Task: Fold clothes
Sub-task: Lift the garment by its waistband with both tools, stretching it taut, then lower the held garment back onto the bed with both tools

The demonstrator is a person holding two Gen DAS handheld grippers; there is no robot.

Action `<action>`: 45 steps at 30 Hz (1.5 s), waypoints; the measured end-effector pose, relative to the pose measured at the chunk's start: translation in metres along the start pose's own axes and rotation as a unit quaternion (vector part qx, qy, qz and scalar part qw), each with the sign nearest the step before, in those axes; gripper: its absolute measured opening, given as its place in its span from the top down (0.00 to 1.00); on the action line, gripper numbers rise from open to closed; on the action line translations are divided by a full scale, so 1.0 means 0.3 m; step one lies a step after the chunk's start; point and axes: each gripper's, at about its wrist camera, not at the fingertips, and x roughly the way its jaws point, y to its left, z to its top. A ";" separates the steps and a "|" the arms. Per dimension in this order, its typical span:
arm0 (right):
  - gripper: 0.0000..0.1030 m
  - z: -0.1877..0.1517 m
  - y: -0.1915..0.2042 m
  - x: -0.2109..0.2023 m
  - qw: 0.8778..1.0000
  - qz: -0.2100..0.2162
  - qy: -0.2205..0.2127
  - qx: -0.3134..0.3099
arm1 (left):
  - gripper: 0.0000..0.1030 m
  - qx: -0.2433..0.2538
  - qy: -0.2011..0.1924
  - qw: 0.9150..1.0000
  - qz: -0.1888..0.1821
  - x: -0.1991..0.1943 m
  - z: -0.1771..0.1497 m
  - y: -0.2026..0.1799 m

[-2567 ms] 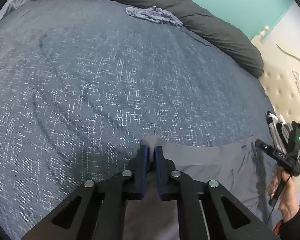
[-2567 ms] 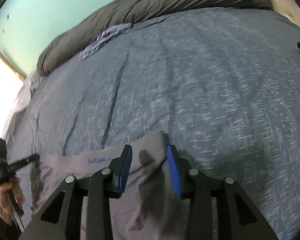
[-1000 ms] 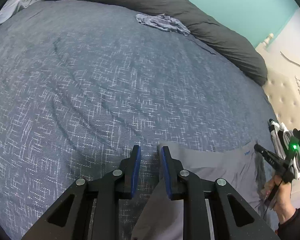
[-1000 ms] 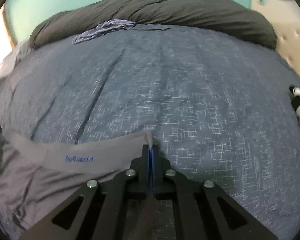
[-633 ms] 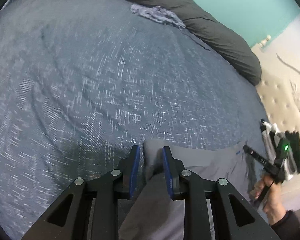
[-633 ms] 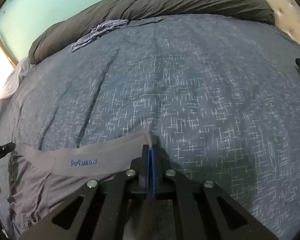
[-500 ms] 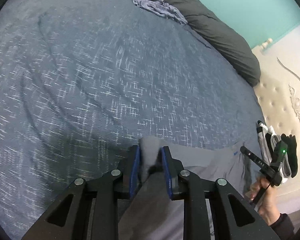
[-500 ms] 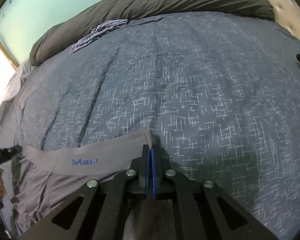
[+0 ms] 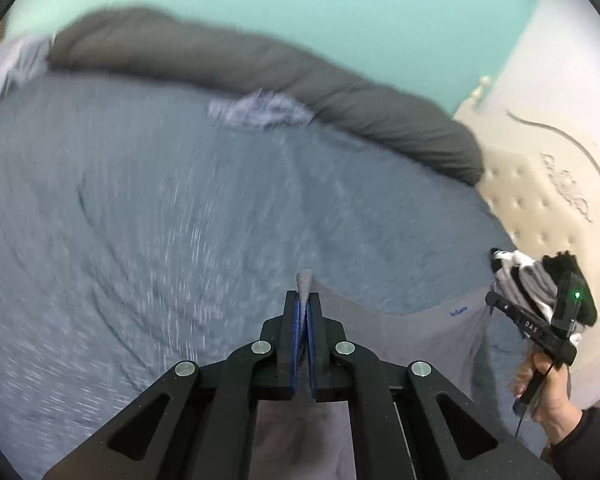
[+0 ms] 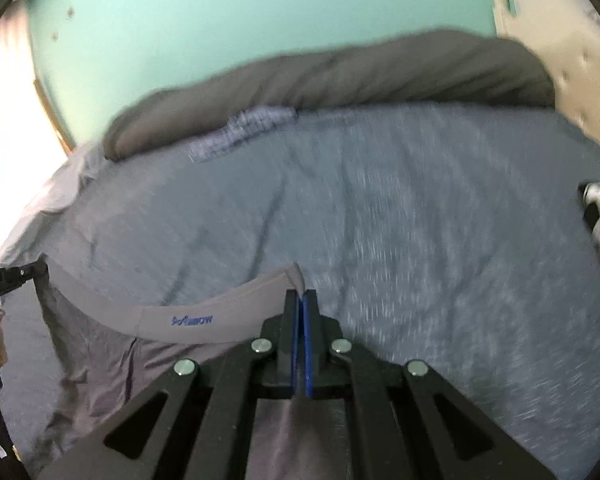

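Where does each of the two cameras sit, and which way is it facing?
Left wrist: on the left gripper, facing across the bed to the dark bolster; the right hand shows.
Right wrist: on the right gripper, facing the same way; the left gripper's tip shows at the left edge.
Shared: the grey garment, each gripper shut on a waistband corner; the crumpled blue cloth.

My left gripper (image 9: 303,307) points forward and down with its jaws pinched together on a tip of grey cloth (image 9: 304,280). My right gripper (image 10: 300,300) is angled down the same way, jaws clamped tight on the cloth's other corner. My right hand (image 9: 546,390), in a dark sleeve, wraps that gripper's handle.
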 end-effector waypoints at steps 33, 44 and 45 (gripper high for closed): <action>0.98 0.106 0.295 -1.077 0.981 0.058 -0.180 -0.046 | 0.97 0.101 -0.140 0.985 -0.021 -1.011 -0.015 -0.449; 0.98 -0.055 0.321 -1.016 0.988 0.065 -0.134 -0.043 | 0.97 0.091 -0.100 0.991 -0.009 -0.950 -0.176 -0.384; 0.98 -0.057 0.312 -0.987 0.989 0.065 -0.127 -0.037 | 0.97 0.088 -0.095 0.992 -0.006 -0.922 -0.181 -0.370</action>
